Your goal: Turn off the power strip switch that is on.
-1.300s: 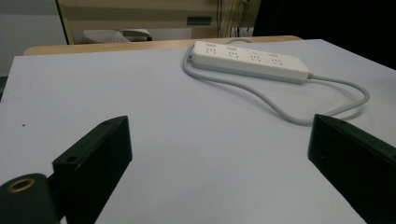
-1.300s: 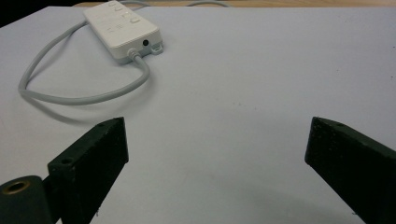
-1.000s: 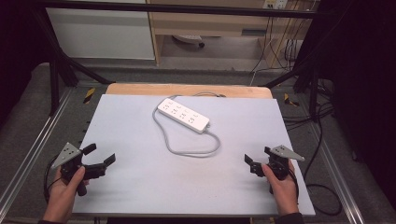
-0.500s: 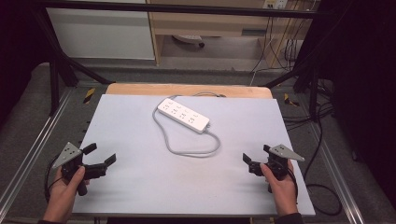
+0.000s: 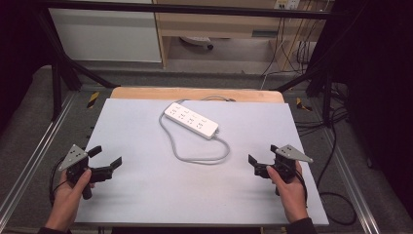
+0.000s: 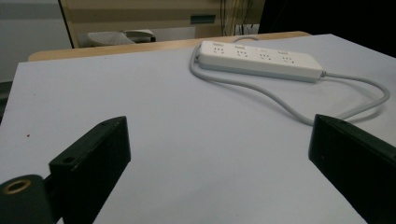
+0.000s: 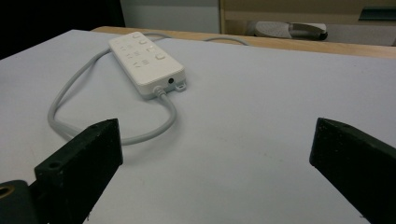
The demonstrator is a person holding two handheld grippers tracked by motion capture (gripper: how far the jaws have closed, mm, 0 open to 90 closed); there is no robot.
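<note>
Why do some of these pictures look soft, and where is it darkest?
High view: even light on the pale grey table sheet, dark surroundings at both sides. Left gripper view: the near black jaws blur, while the white plastic power strip is fairly sharp. Right gripper view: the strip's grey looped cable casts only a faint shadow.

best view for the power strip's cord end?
Right gripper view: the white plastic power strip points its cord end at that camera. Left gripper view shows its long side; the high view shows it small, from above.
</note>
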